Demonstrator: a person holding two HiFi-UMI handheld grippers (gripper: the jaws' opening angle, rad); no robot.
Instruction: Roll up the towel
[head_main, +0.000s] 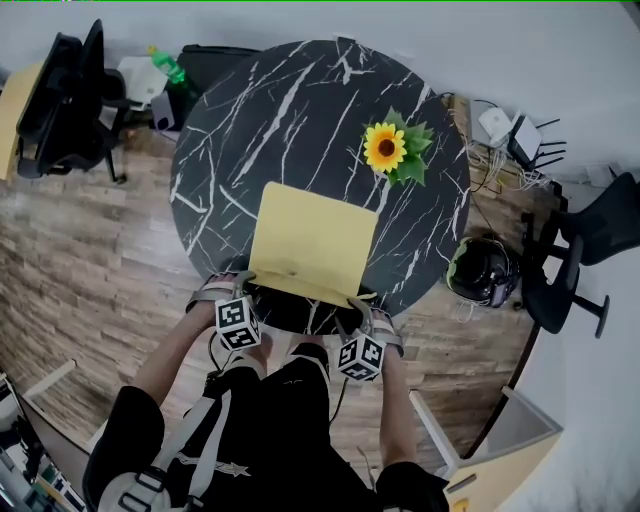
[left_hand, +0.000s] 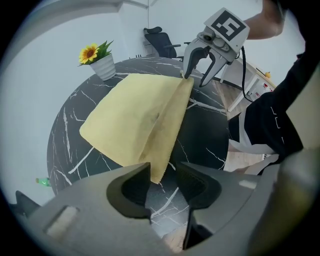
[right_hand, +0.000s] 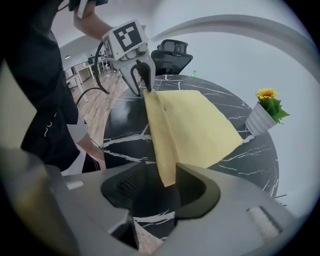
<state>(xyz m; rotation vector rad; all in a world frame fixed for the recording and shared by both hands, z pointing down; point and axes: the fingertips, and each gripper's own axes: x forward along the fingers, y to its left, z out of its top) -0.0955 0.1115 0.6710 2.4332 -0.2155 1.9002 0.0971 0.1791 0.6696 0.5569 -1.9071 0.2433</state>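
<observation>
A yellow towel (head_main: 312, 240) lies on the round black marble table (head_main: 250, 130), with its near edge raised in a fold along the table's front. My left gripper (head_main: 243, 285) stands at the towel's near left corner and my right gripper (head_main: 360, 305) at the near right corner. In the left gripper view the corner (left_hand: 159, 172) hangs against one pad, with a gap to the other pad; the jaws (left_hand: 162, 182) are open. In the right gripper view the other corner (right_hand: 167, 172) dips between open jaws (right_hand: 162, 187) beside one pad. Each gripper shows in the other's view (left_hand: 195, 77) (right_hand: 142, 87).
A potted sunflower (head_main: 395, 148) stands on the table beyond the towel's far right corner. Black office chairs sit at the left (head_main: 65, 100) and right (head_main: 580, 250) of the table. A dark round object (head_main: 485, 270) rests on the wooden floor by the table's right edge.
</observation>
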